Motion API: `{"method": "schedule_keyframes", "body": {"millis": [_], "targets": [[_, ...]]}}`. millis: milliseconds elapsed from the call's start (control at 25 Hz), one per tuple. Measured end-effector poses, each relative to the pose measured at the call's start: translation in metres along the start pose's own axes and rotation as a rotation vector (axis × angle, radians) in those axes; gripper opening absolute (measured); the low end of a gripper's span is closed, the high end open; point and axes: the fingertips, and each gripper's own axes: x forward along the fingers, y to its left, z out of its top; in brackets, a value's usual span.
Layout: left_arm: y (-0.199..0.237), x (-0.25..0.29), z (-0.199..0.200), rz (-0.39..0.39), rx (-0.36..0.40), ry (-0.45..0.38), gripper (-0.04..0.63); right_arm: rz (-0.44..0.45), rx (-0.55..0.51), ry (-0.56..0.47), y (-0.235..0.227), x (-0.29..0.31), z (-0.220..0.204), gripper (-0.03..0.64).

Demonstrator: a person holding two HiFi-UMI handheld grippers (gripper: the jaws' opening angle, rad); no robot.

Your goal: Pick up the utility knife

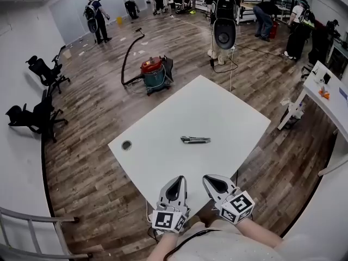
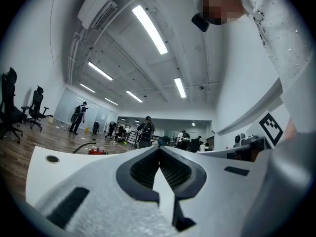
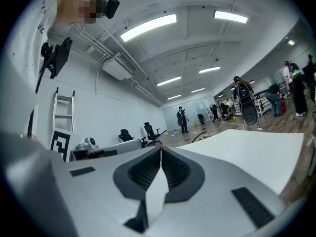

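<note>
White, matte and bare, the table [image 1: 223,110] sat corner-on to me, one corner near and one far. Close to its middle, a little toward the near corner, lay the utility knife [image 1: 195,140], flat on the surface. It had a slim, straight body of grey metal with darker sections. It was too small in the head view to tell which end carried the blade. Its long axis ran across my line of reach, roughly from the left corner toward the right corner, so it lay broadside to both tools.

Over the near corner hovered the left gripper [image 1: 176,181] and the right gripper [image 1: 211,180], side by side. Both pointed out along the table and were well short of the knife, which lay ahead and between them. The right one looked a shade nearer, lined up with the knife's right end, but the margin was slight.

Left gripper view: jaws pressed together, ribbed dark pads [image 2: 143,169] meeting in a thin seam, nothing between. Right gripper view: the same, empty. Neither gripper view showed the knife.

A round grey grommet [image 1: 126,144] sat near the left corner, well apart from the knife.

Judgement: the approach was not finished. The jaws would have to spread before any pinch. Closing across the narrow body, square to the long axis, seemed the sound grip on so low a thing.
</note>
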Motion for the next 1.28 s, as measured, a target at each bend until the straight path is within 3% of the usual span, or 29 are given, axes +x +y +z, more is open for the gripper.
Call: {"method": "schedule_keyframes", "body": {"millis": [280,520,880,1280], "targets": [[-0.002,0.018,-0.009,-0.004,-0.026,0.021,0.008,-0.026,0.027,0.015,-0.021,0.003,-0.005,0.008],[0.002,0.038,-0.021,0.045,-0.026,0.042,0.008,-0.012,0.030,0.028,-0.053,0.013,-0.004,0.008],[0.009,0.092,-0.011,0.161,0.003,0.004,0.008,0.129,-0.006,0.050,-0.094,0.045,0.019,0.008],[0.020,0.128,-0.035,0.240,0.030,0.006,0.008,0.186,0.010,0.085,-0.128,0.075,-0.001,0.009]]}}
